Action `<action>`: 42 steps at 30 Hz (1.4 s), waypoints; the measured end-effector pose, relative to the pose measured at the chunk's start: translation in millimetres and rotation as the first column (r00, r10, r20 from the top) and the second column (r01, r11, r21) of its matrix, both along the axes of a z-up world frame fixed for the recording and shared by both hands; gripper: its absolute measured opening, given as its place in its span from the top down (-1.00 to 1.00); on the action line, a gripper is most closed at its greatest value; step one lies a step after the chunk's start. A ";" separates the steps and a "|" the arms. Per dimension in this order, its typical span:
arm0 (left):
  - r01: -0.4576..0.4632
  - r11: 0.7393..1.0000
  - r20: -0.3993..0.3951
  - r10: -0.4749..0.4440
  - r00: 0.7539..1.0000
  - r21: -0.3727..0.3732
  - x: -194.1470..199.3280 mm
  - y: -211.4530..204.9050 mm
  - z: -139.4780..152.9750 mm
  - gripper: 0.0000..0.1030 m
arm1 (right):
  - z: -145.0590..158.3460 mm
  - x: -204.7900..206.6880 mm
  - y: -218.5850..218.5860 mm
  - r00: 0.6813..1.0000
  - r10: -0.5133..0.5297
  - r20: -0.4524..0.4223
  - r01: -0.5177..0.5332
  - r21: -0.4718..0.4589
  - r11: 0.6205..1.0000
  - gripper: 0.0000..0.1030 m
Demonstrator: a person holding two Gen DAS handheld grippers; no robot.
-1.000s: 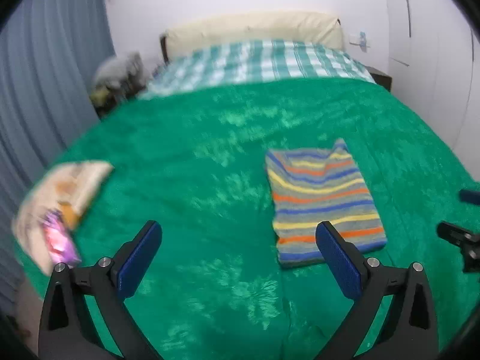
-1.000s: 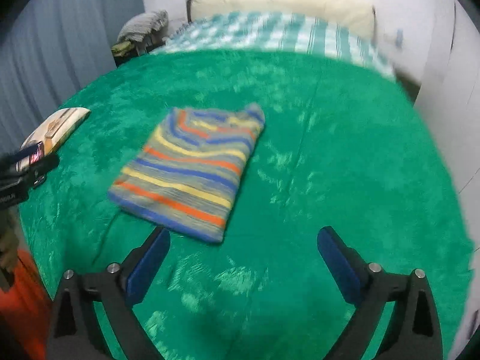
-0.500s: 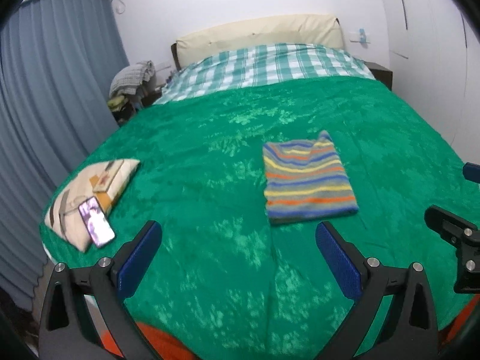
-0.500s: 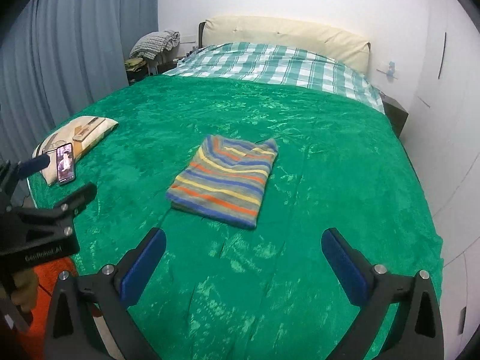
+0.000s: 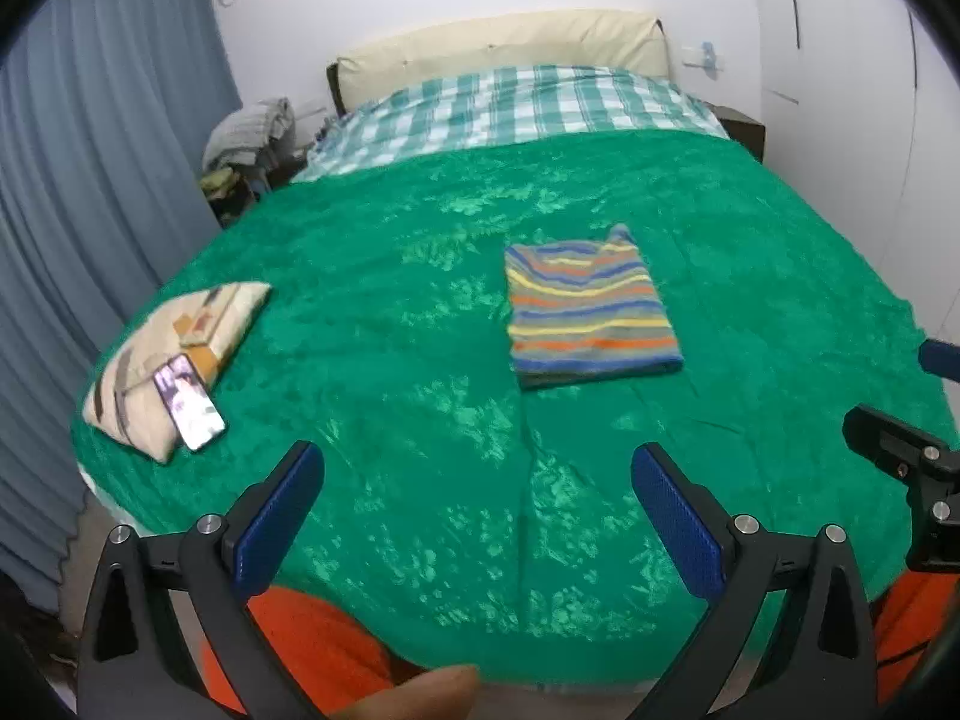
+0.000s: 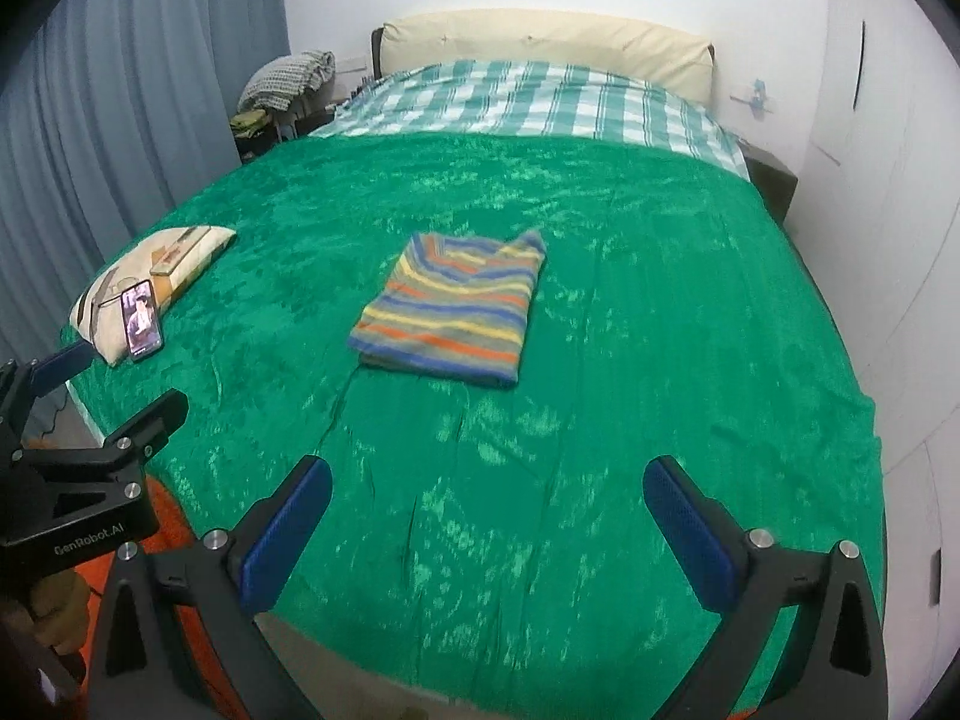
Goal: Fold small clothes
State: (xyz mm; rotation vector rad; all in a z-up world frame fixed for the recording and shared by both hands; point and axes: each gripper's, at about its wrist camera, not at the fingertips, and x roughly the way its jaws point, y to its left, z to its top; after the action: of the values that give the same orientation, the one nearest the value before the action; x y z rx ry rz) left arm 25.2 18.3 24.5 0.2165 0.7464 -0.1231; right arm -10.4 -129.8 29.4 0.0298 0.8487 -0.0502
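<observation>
A small striped garment (image 5: 588, 309) (image 6: 453, 312), blue, orange, yellow and grey, lies folded into a neat rectangle in the middle of the green bedspread (image 5: 420, 312) (image 6: 660, 312). My left gripper (image 5: 477, 510) hangs open over the foot of the bed, well short of the garment, nothing between its blue pads. My right gripper (image 6: 486, 516) is also open and empty, held back at the bed's near edge. In the right wrist view, the left gripper's body (image 6: 72, 480) shows at the left edge; in the left wrist view, the right gripper's body (image 5: 912, 462) shows at the right edge.
A cream patterned pillow (image 5: 174, 348) (image 6: 150, 267) with a lit phone (image 5: 189, 402) (image 6: 142, 324) leaning on it lies at the bed's left edge. A checked sheet (image 5: 516, 108) and cream headboard (image 6: 540, 42) are at the far end. Grey curtains (image 6: 120, 120) hang left, a white wall (image 6: 870, 180) right. Orange clothing (image 5: 312, 648) shows below.
Both grippers have pulled back and risen away from the folded garment, which now looks smaller and farther off. The garment itself has not moved.
</observation>
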 end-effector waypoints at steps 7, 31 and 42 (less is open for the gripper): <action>-0.004 1.000 -0.004 0.004 1.000 -0.001 -7.2 2.6 2.0 -1.00 | 7.5 -14.1 5.4 1.000 0.029 -0.002 -0.029 0.011 1.000 -0.99; 0.022 0.999 0.107 -0.027 0.994 0.043 -11.3 10.3 43.2 -1.00 | 30.3 -18.4 12.7 0.999 0.049 -0.001 -0.049 -0.078 0.996 -0.99; -0.010 1.000 -0.072 0.012 0.997 0.030 -26.8 -2.3 20.6 -0.99 | 42.4 -30.7 18.7 1.000 -0.005 0.001 0.005 -0.085 0.996 -0.99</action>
State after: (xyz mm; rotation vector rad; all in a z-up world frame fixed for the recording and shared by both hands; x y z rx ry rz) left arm -1.5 16.1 45.1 0.2370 0.8220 -0.1099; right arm -41.1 -111.1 71.8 -0.0478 0.8449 -0.0913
